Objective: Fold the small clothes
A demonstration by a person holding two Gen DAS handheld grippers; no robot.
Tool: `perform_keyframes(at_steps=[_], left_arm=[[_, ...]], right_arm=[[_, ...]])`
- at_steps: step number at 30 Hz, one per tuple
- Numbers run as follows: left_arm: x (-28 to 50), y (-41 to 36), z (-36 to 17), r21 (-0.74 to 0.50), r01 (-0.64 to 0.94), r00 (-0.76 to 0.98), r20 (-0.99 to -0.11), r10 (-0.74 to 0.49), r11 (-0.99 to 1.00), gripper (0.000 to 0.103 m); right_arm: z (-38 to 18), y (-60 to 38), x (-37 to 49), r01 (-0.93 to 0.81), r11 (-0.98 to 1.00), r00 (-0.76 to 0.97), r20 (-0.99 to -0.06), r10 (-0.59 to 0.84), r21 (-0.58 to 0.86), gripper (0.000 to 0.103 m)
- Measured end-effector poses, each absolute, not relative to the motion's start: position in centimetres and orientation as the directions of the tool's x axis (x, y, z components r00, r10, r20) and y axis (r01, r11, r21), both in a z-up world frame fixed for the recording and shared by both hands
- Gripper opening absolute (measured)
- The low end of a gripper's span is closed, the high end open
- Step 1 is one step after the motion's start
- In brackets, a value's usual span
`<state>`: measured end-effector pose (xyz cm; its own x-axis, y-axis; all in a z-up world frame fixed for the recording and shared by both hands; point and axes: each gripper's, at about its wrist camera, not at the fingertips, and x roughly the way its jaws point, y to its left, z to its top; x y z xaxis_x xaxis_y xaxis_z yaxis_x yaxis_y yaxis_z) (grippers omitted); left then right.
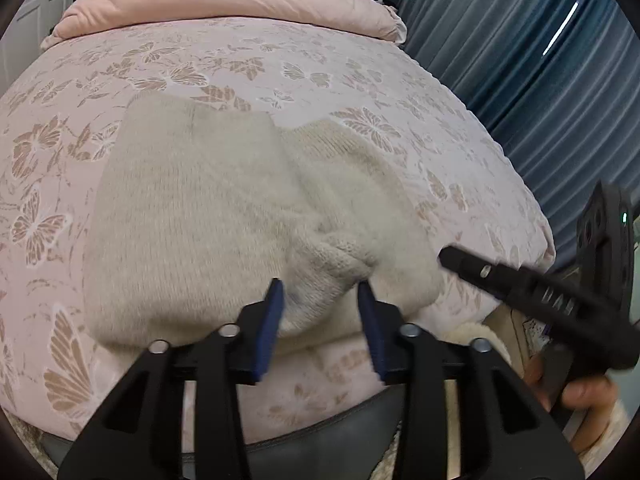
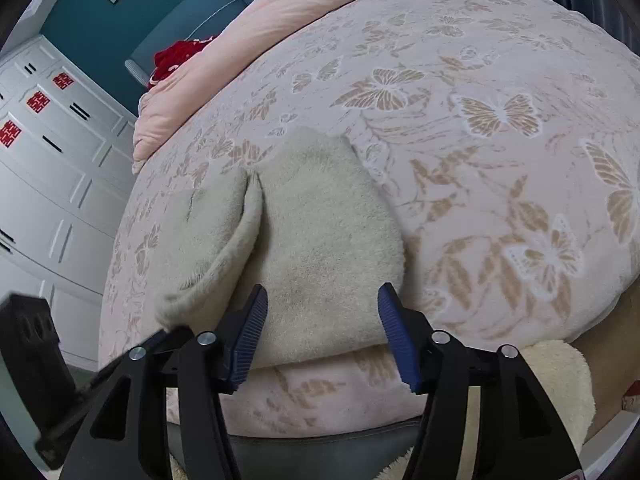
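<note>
Sweater (image 1: 208,216): cream knit, folded; long axis runs away from the bed (image 1: 360,92) edge.
Left gripper (image 1: 320,312): jaws parted, empty, above sweater's near hem.
Right gripper (image 2: 322,320): jaws parted, empty, same hem.

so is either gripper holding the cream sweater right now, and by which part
Nothing is held. The left gripper and right gripper both stand open above the near edge of the cream sweater, pads clear of the fabric.

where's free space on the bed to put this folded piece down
Bare butterfly bedspread lies open to the right of the cream garment, and between it and the pink duvet at the head of the bed. The near edge is crowded: garment, left hand-held gripper, right hand-held gripper.
</note>
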<state>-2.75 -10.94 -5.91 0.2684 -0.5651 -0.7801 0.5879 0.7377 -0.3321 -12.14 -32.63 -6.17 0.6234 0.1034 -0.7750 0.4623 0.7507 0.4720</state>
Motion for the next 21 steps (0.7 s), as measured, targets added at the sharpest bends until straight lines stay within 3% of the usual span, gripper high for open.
perform_keyframes(at_steps=[1,3,7,12,13,14,15,16,19,21], left_arm=[[-3.3,-10.0,-6.2,-0.304,0.595,0.290,-0.782,-0.551,0.744,0.068],[-4.3,-8.2,-6.6,-0.211,0.590,0.355,-0.799,-0.486,0.779,0.085],[-3.3,-5.8,-8.0,-0.022,0.515,0.456,-0.840,-0.295,0.857,0.086],[-0.2,-4.0,-10.3,0.010,0.398,0.448,-0.875,-0.184,0.917,0.086],[0.2,-3.7,-10.6,0.004,0.387,0.443,-0.878,-0.182,0.922,0.078],[0.6,-3.5,-10.9,-0.025,0.390,0.422,-0.884,-0.203,0.920,0.067],[1.1,-3.3,-11.4,-0.057,0.394,0.389,-0.894,-0.223,0.917,0.046],[1.3,-3.3,-11.8,-0.093,0.389,0.356,-0.903,-0.243,0.917,0.032],[1.0,-3.3,-11.8,-0.141,0.394,0.331,-0.900,-0.284,0.908,0.017],[0.4,-3.8,-11.2,-0.148,0.434,0.337,-0.888,-0.312,0.889,0.016]], right_arm=[[-5.9,-32.8,-12.3,0.452,0.748,0.634,-0.765,0.113,0.485,0.071],[-5.8,-32.8,-11.7,0.428,0.739,0.642,-0.750,0.156,0.520,0.075],[-6.0,-30.8,-8.0,0.367,0.706,0.623,-0.724,0.296,0.605,0.078],[-7.6,-25.6,-3.1,0.360,0.771,0.525,-0.797,0.298,0.525,0.077],[-7.9,-24.8,-2.5,0.356,0.785,0.515,-0.807,0.289,0.508,0.058],[-8.1,-24.1,-2.1,0.345,0.798,0.504,-0.815,0.286,0.493,0.020],[-7.9,-23.5,-1.4,0.330,0.815,0.493,-0.823,0.282,0.476,0.021],[-7.0,-23.3,-1.2,0.312,0.822,0.516,-0.812,0.274,0.476,0.019],[-0.7,-23.8,-2.5,0.176,0.776,0.680,-0.645,0.349,0.605,0.015],[3.3,-24.9,-4.6,0.114,0.773,0.751,-0.564,0.344,0.624,0.015]])
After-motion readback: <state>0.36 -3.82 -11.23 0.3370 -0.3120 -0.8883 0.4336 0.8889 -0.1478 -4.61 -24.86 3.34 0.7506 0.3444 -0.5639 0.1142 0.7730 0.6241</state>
